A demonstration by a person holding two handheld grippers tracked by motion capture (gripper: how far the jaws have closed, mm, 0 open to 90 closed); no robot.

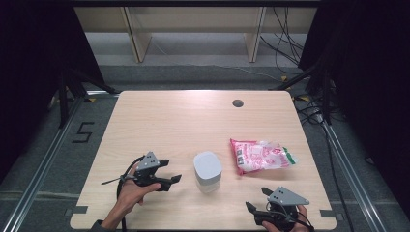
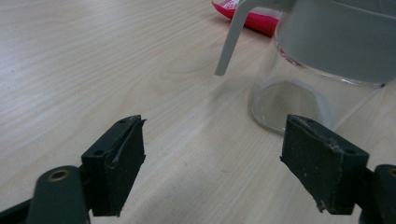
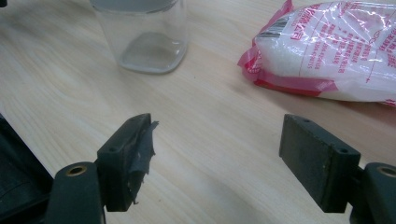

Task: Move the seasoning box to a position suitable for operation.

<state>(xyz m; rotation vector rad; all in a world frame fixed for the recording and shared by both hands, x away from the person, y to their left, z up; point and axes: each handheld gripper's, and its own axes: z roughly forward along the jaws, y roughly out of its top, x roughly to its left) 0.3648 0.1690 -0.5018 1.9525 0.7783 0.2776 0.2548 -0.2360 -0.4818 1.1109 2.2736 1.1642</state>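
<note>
My left gripper and right gripper, jaws spread, flank the clear grey-lidded glass jar; the pink-white plastic bag lies beyond.

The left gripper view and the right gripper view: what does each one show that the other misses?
The left gripper view alone shows the grey lid of the clear glass jar and its thin grey latch arm. The right gripper view alone shows most of the pink-and-white printed plastic bag of white grains, with its lettering. Both share the jar's clear base, the pale wooden table, a bit of the bag, and a pair of open black jaws.
</note>
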